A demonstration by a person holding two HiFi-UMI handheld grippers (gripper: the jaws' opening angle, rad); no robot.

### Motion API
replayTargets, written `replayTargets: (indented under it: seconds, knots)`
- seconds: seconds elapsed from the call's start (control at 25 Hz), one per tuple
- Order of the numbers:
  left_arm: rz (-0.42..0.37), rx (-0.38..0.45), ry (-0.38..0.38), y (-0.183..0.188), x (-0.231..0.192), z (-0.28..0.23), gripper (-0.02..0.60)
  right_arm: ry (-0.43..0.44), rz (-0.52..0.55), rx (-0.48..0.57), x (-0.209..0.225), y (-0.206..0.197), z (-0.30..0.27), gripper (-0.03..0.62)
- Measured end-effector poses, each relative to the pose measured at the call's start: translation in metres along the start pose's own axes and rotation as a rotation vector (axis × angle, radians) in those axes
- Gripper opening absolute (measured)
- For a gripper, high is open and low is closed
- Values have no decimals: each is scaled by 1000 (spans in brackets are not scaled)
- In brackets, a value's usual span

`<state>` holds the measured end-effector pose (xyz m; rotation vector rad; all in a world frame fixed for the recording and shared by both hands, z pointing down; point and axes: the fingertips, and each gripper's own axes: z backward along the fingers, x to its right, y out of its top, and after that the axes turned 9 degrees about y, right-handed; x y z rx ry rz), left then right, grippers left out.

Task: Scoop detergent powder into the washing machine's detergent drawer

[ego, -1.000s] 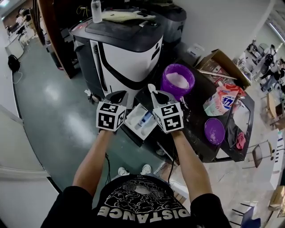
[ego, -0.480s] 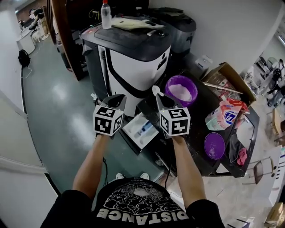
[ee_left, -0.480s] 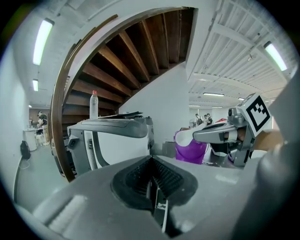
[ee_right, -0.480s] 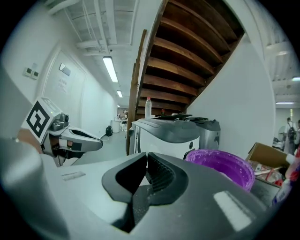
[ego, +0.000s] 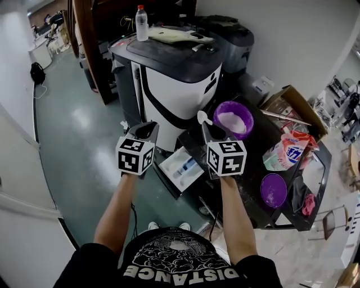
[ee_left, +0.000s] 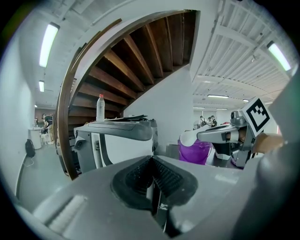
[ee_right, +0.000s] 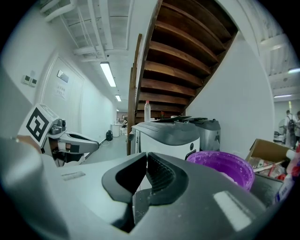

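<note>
The washing machine stands ahead with its white detergent drawer pulled out; a blue insert shows inside it. A purple tub of white powder sits on the dark table to the right. My right gripper is shut on a white scoop, held between the drawer and the tub. The scoop's handle shows between the jaws of the right gripper. My left gripper is shut on nothing and hovers left of the drawer. The left gripper faces the machine.
A purple lid, a detergent bag and a cardboard box lie on the table's right side. A plastic bottle stands on the machine's top. Green floor spreads out to the left.
Both grippers have risen slightly above the drawer while the head view has pulled back. The scoop stays in the right gripper's jaws.
</note>
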<state>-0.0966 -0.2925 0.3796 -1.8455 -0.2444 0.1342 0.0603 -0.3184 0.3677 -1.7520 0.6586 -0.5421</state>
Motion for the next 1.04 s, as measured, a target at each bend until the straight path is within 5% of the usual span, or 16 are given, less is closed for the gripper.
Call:
replayTargets:
  seconds: [1.04]
  knots:
    - [-2, 1, -7, 4, 10, 7, 0, -3, -37, 22, -3, 0, 14, 35]
